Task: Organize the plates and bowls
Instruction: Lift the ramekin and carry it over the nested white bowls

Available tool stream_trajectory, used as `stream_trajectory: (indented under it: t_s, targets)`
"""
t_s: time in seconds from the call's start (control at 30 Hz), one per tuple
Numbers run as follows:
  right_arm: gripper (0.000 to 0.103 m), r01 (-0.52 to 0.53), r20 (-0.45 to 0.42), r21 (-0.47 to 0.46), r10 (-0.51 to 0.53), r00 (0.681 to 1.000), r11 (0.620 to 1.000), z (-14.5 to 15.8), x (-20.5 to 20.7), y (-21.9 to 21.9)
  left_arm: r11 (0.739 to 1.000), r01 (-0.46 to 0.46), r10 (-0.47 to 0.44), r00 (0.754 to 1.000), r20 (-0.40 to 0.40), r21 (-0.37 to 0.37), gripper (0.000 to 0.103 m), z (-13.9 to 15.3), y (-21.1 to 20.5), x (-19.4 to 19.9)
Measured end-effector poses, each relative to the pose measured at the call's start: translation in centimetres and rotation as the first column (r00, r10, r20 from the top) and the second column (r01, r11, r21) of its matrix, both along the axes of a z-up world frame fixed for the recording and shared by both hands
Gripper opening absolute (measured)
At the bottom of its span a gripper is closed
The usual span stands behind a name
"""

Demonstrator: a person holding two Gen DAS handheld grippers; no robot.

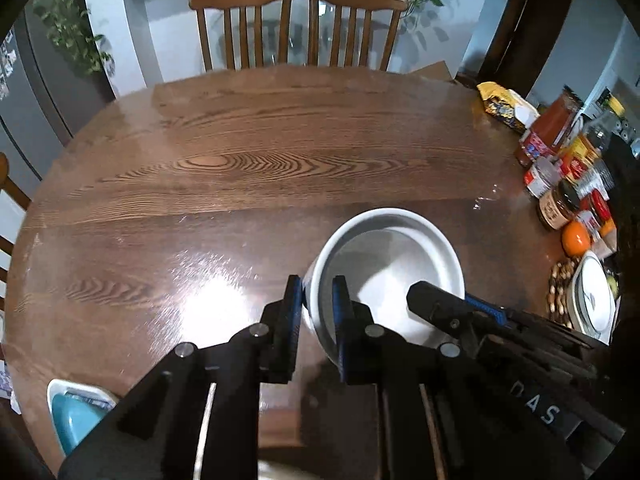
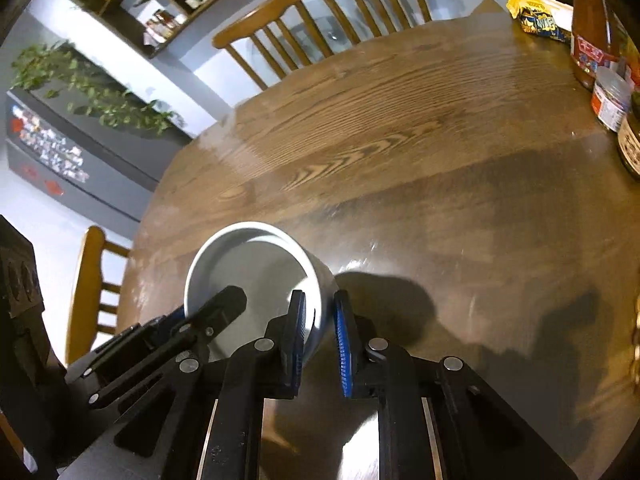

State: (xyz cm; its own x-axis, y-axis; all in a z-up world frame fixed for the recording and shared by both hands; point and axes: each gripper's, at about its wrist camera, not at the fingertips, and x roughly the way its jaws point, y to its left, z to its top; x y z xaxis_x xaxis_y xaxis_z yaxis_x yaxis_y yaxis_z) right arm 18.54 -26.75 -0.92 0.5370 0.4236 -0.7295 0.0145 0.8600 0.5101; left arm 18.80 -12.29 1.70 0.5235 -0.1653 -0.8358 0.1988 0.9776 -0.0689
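Wooden table [image 1: 240, 168], both tongs [image 1: 316, 300] [image 2: 320, 316] gripping bowl [image 1: 394, 256]

both grippers, left [image 1: 317, 300] and right [image 2: 320, 316], are chunky black plastic with ribbed blue pads [image 2: 342, 344], round silver screws [image 1: 375, 330], plus white letters "DAS" on one

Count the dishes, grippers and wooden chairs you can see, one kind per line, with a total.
White bowl: 1
White lidded dish: 1
Blue and white dish: 1
Grippers: 2, left gripper, right gripper
Wooden chairs: 3 ()
Total: 8
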Motion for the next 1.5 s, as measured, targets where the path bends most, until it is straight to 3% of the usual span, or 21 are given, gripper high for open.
stream_trajectory:
  t_s: [0.63, 1.5]
  targets:
    - [0.017, 0.001, 0.063, -0.054, 0.002, 0.998, 0.999, 3.0, -9.1, 3.1, 0.999, 0.011, -0.009, 0.998, 0.06, -0.033, 0.014, 2.3, 2.4, -9.0]
    - [0.017, -0.05, 0.097, -0.086, 0.058, 0.994, 0.995, 4.7, -14.2, 6.9, 0.998, -0.025, 0.03, 0.995, 0.1, -0.05, 0.014, 3.7, 6.4, -14.8]
